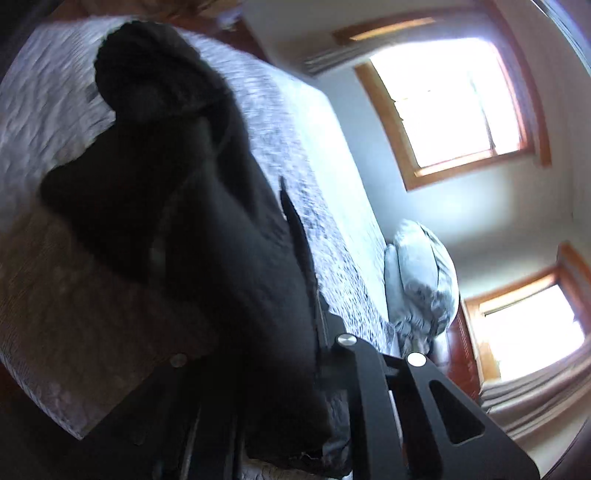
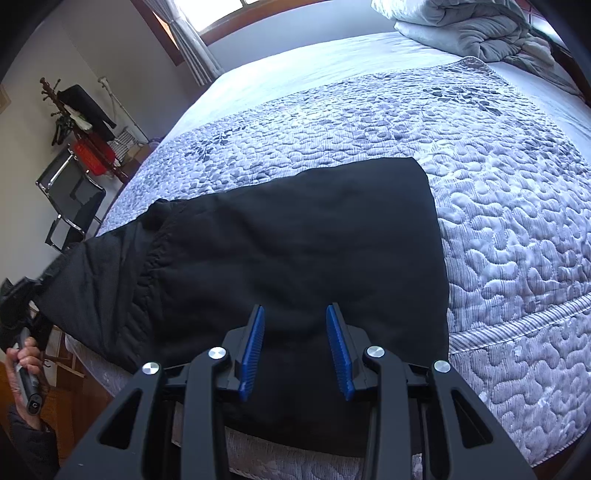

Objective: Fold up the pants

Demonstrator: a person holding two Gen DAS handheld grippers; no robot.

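Left hand-held gripper (image 2: 35, 286) clamps black pants (image 2: 295, 236); right hand-held gripper (image 2: 295, 347) stands apart above them

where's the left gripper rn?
Right wrist view, far left edge: the left gripper is off the bed's side, clamped on the end of the black pants, with the person's hand just below it.

A grey quilted bedspread (image 2: 498, 192) with a pebbled, leafy pattern covers the bed. At the far right lies a crumpled pale duvet (image 2: 469, 29). Far left, a wooden coat stand (image 2: 74, 114) carries dark clothes beside a chrome-framed chair (image 2: 70, 195). A wood-framed window (image 1: 461, 103) glows bright, with a striped curtain (image 2: 192, 48) hanging nearby.
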